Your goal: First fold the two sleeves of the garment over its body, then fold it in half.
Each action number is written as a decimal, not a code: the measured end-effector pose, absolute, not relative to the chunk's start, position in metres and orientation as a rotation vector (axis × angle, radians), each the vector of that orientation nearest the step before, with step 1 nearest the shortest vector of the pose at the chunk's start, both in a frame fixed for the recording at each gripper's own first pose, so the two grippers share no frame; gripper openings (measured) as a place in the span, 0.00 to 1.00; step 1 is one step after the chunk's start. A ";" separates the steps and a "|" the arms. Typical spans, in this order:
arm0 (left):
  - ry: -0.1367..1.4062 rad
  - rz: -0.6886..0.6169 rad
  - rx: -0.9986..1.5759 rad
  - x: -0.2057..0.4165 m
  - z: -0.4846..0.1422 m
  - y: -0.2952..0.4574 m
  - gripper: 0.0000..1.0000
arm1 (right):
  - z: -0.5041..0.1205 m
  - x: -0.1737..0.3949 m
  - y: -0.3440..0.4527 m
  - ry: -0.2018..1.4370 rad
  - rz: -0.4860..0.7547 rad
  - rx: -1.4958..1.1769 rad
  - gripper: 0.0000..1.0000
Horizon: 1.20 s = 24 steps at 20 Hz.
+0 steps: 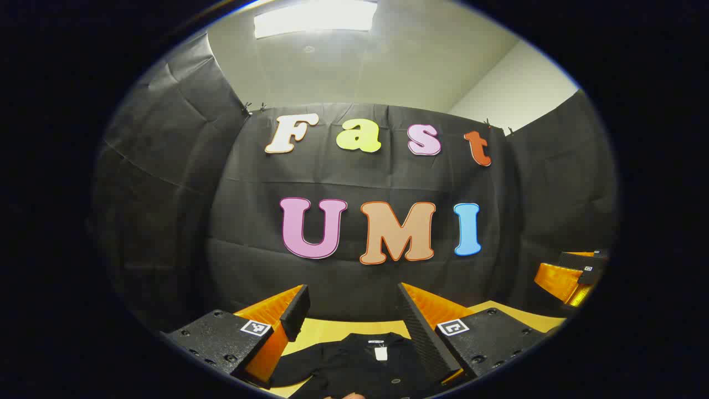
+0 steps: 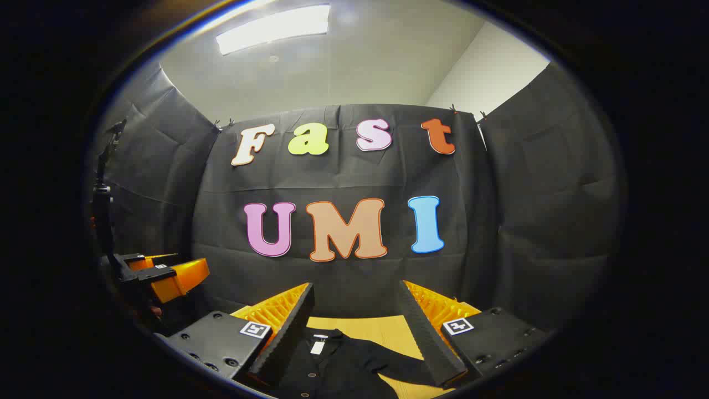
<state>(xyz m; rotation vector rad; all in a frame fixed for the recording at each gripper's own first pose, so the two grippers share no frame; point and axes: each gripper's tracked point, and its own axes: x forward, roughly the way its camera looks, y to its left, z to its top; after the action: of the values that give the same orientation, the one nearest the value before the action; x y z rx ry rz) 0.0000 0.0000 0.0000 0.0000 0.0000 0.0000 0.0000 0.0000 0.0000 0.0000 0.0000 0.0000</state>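
Hem and lower body of the black garment (image 1: pixel 360 363) are cut off below my left claw (image 1: pixel 352 310); its collar lies between my spread fingers. My right claw (image 2: pixel 354 313) gapes too, one sleeve (image 2: pixel 390 363) beneath it.

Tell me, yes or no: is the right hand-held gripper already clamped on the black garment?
No. In the right gripper view the right hand-held gripper stands open above the black garment, its fingers spread apart and gripping nothing.

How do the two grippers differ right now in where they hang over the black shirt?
The left gripper looks down on the black shirt's collar and white tag, near its middle. The right gripper has the collar at its left finger and a sleeve stretching across the yellow table between its fingers. Both are open, hold nothing, and hang above the shirt without touching it.
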 end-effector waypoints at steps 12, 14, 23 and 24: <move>-0.001 0.012 0.012 -0.006 0.003 0.002 0.92 | 0.001 -0.002 0.003 -0.010 0.017 0.000 0.94; -0.002 0.012 0.010 -0.006 0.002 0.001 0.92 | 0.002 -0.003 0.002 -0.012 0.016 -0.003 0.94; -0.003 0.021 0.009 -0.005 0.003 0.000 0.92 | 0.003 -0.001 -0.001 -0.012 0.016 -0.004 0.96; -0.001 0.020 0.008 -0.005 0.001 0.000 0.92 | 0.001 -0.001 -0.001 -0.010 0.016 -0.003 0.96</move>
<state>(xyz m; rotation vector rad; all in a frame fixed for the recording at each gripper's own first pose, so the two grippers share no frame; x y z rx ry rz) -0.0053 -0.0003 0.0011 0.0076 -0.0012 0.0200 -0.0010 -0.0010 0.0013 -0.0033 -0.0103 0.0163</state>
